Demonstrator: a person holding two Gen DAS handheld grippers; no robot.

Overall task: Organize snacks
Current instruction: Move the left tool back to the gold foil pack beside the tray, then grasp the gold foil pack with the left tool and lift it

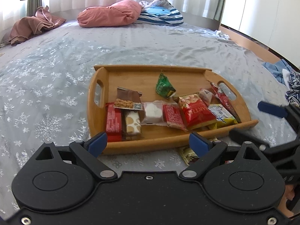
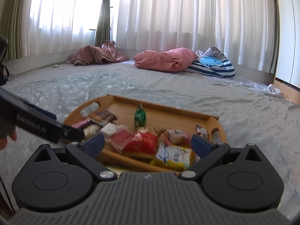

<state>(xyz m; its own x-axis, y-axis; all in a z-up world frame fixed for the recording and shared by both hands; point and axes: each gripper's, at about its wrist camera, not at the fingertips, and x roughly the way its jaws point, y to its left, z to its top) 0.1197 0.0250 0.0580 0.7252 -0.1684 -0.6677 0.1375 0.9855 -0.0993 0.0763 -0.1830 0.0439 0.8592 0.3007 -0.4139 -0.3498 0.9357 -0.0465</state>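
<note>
On bed, wooden tray (image 1: 105,75), colourful snack packets (image 1: 195,110)

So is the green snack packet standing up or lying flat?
Standing up, roughly. The green snack packet rests on its wide bottom in the wooden tray, its pinched top pointing upward, apart from the other snacks.

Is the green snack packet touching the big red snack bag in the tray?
Apart. The left wrist view shows bare tray wood between the green packet and the red bag, which lies nearer the camera.
</note>
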